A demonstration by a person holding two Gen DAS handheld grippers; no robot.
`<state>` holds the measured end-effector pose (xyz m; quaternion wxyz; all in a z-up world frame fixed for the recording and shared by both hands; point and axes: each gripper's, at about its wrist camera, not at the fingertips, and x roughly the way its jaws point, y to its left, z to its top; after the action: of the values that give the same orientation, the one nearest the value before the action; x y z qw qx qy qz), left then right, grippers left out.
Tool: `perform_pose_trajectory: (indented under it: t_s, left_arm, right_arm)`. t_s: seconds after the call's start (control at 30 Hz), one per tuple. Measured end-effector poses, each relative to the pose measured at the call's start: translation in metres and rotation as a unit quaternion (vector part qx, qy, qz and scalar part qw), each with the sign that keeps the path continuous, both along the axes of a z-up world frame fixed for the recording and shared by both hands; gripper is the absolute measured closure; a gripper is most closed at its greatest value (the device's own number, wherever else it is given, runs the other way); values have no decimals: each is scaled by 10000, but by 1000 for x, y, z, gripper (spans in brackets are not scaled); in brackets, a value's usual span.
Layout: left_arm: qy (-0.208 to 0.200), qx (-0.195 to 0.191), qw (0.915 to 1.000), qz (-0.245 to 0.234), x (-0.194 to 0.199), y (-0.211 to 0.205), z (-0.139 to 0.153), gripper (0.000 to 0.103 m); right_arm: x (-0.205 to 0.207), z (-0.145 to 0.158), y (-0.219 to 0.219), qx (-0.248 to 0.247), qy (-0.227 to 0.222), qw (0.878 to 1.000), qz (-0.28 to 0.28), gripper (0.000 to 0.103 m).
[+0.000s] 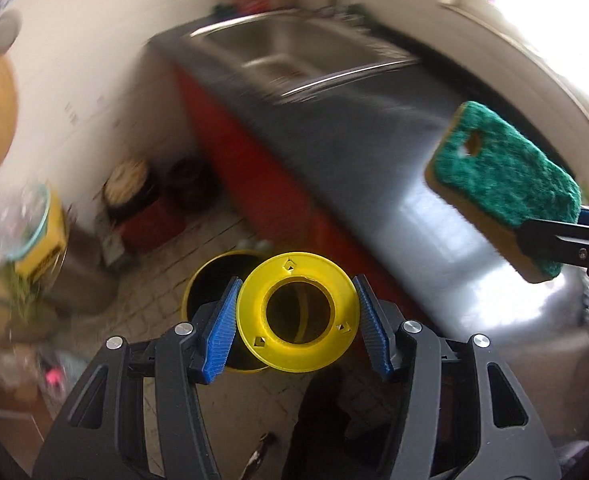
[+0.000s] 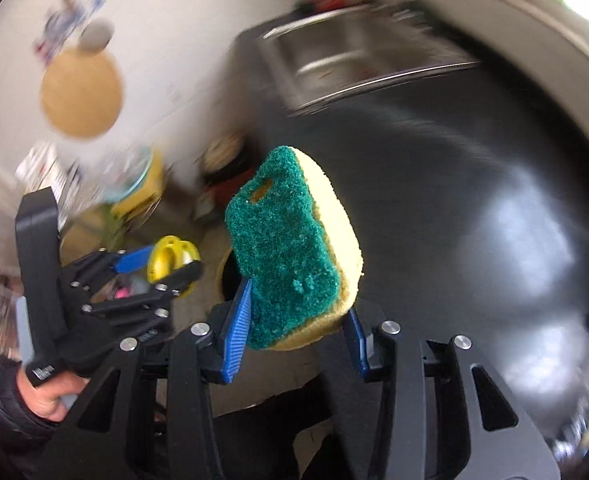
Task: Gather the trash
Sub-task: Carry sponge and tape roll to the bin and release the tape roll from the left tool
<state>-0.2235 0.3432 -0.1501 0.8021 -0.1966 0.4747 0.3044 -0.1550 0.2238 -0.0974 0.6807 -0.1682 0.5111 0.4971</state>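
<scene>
Left gripper: jaws clamped on yellow spool, held in air above yellow bin on floor. Right gripper: jaws clamped on green/yellow sponge, lifted off dark surface, bin opening just behind. Steel sink further back. Background blurred.

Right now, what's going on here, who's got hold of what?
A person is holding a gripper in each hand, both loaded. The left gripper is shut on a yellow spool, held above a yellow bin that stands open on the floor. The right gripper is shut on a green and yellow sponge, held up over the edge of the dark counter, beside the bin. Neither item has been dropped in yet. The sink sits at the far end of the counter.
</scene>
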Motion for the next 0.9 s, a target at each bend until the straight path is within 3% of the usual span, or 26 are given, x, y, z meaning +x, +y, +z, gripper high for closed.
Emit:
perform_pose_trajectory:
  t_s: [0.23, 0.4, 0.53, 0.6, 0.7, 0.9]
  left_arm:
    - [-69, -569, 9969, 546, -48, 60, -82, 48]
    - [-128, -724, 9949, 693, -58, 84, -124, 48]
    - [-143, -942, 9934, 633, -56, 93, -146, 48]
    - [-53, -939, 9935, 641, -57, 97, -154, 29]
    - [-18, -890, 9937, 679, -59, 99, -158, 24]
    - [37, -812, 9948, 618, -60, 98, -144, 20]
  right_arm:
    - [-46, -77, 125, -802, 270, 9927, 865, 61]
    - [-52, -119, 174, -1181, 232, 9861, 1144, 60]
    - [-57, -134, 189, -1323, 173, 9832, 1246, 52]
    - [-58, -140, 196, -1391, 220, 9819, 1270, 41]
    - [-58, -141, 200, -1392, 252, 9817, 1274, 29]
    - [-56, -126, 190, -1269, 192, 9836, 1271, 27]
